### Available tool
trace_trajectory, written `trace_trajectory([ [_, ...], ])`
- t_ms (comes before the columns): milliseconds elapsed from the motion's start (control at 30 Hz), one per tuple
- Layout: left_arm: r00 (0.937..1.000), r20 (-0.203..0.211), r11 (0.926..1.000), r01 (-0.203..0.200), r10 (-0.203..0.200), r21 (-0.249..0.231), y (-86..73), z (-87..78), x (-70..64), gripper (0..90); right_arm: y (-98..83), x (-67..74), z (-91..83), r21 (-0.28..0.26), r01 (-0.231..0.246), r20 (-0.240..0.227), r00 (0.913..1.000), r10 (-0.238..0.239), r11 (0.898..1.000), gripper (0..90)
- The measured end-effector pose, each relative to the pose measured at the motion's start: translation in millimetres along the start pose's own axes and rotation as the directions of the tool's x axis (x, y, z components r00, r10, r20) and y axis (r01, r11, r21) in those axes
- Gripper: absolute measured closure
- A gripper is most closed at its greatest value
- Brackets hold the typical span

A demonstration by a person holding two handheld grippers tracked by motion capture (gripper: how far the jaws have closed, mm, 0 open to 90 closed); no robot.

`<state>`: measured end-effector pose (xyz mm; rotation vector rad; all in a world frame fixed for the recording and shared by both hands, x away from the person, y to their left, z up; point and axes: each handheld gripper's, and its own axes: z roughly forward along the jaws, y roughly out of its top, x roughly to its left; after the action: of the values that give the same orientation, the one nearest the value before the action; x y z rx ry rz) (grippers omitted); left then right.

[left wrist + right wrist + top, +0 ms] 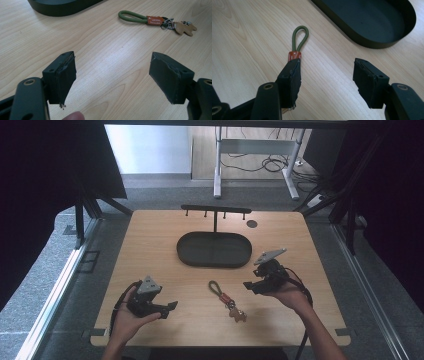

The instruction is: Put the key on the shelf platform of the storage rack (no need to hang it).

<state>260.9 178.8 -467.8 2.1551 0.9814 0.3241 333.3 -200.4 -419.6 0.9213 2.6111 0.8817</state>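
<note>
High view: person is sitting at the wooden table (150, 245), holding a gripper in each hand. Left gripper (170, 308) is resting low near the table's front-left, jaws pointing right. Right gripper (251, 286) is hovering front-right, jaws pointing left twd the keychain (226, 300), which is lying flat on the table btwn the two grippers, near the front edge, clear of both. Behind it a dark oval tray (186, 251) is sitting mid-table w/ a small black rack (215, 210) standing at its far side. Jaw gaps are too small to judge here.

Left gripper view: showing what the high view can't, i.e. the jaws are standing wide apart w/ nothing btwn them, just bare wood. Keychain (155, 20) is lying well ahead, upper right: green cord loop, orange tag, metal rings, a tan bear-shaped charm. A slice of the tray (62, 8) is showing at top left. A fingertip (73, 116) is peeking in at the bottom edge.

Right gripper view: jaws are parted, gripping nothing. The keychain's green loop (300, 37) and orange tag are lying just beyond the left jaw's tip; rings and charm are hidden behind that jaw. Can't tell if the jaw is touching the tag. Tray (362, 41) interior is looking empty, top right.
</note>
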Motion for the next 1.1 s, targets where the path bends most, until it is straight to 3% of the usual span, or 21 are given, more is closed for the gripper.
trace_trajectory([
  [167, 1.0, 0.0, 1.0, 0.002, -0.002, -0.007, -0.1, -1.4, 1.3, 21.9, 5.0, 7.5, 3.2, 0.002, 0.025, -0.01, 0.9996, -0.025, 1.0, 41.7],
  [533, 1.0, 0.003, 0.9999, 0.006, -0.006, -0.009, -0.7, -1.9, 2.8, 21.9, 17.2, 14.7, 30.5, 0.08, 0.055, -0.039, 0.9979, -0.052, 0.995, 42.2],
  [733, 1.0, 0.003, 0.9999, 0.0, 0.0, -0.013, 0.0, -3.1, 1.9, 21.9, 19.5, 25.6, 50.9, 0.143, 0.071, -0.049, 0.9967, -0.065, 0.987, 42.4],
  [1100, 1.0, 0.002, 0.9999, -0.004, 0.005, -0.016, 1.0, -4.9, -0.2, 21.9, 16.4, 35.3, 74.7, 0.199, 0.098, -0.079, 0.9934, -0.084, 0.975, 43.0],
])
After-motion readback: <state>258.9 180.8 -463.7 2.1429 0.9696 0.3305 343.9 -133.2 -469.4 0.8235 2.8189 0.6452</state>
